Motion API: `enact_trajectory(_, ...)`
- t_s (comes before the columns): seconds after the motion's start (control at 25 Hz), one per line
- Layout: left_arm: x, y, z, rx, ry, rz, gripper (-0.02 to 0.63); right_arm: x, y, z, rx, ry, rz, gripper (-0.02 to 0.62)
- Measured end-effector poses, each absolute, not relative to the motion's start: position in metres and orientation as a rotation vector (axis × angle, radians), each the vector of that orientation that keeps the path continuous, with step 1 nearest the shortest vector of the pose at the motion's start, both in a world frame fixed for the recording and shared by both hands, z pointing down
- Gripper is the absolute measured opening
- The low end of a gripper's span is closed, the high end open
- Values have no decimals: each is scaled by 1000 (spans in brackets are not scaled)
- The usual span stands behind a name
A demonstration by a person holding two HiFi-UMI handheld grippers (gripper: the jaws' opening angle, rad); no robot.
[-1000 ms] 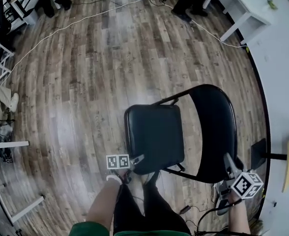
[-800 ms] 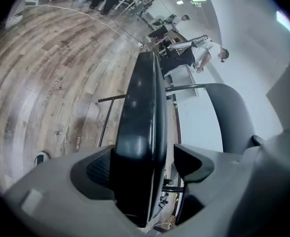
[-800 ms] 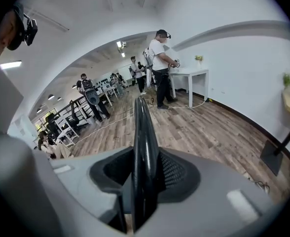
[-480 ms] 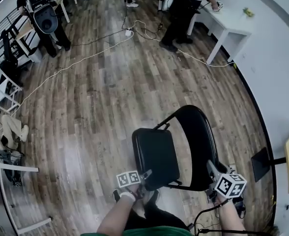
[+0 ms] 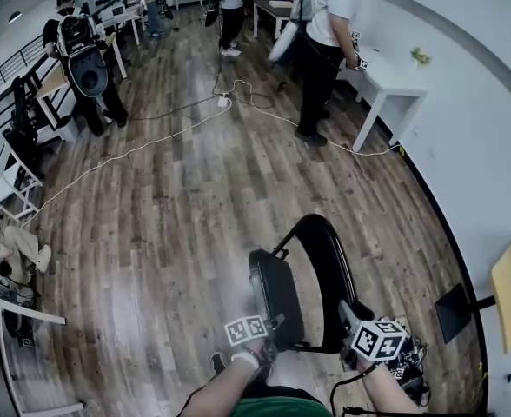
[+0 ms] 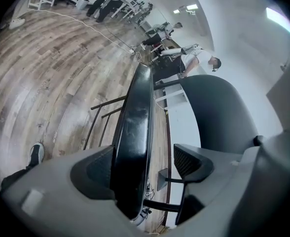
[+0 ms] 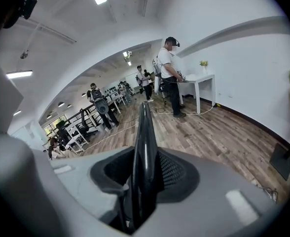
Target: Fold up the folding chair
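Folding chair [image 5: 303, 289] stands on the wood floor [image 5: 195, 189], low in the head view, just ahead of the person's legs. Seat [image 5: 277, 298] tipped steeply up, nearly edge-on, close beside the backrest [image 5: 329, 263] with a narrow gap between them. Left claw [image 6: 145, 167] is at the seat's near edge: the seat rim sits between its jaws, flush against one pad, the other pad standing clear of it, so the jaws are apart and not clamped. Right claw [image 7: 147, 174] is clamped on the backrest's near rim, both pads pressed to the thin black edge. Farther off, a white cable [image 5: 151, 142] trails over the floor and a person [image 5: 325, 50] stands at a white bench [image 5: 386, 85].
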State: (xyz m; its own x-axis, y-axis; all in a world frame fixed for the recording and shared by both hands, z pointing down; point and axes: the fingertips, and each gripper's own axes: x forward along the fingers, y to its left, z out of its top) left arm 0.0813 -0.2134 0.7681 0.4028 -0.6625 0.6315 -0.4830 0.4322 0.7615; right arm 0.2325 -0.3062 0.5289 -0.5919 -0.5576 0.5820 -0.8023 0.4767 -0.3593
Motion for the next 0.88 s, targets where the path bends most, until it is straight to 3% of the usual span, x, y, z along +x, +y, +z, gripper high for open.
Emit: enact_trajectory(0.88,134,-263,735,1133,-1039,-347,383,204,-294,513,1250,-2287,629,133)
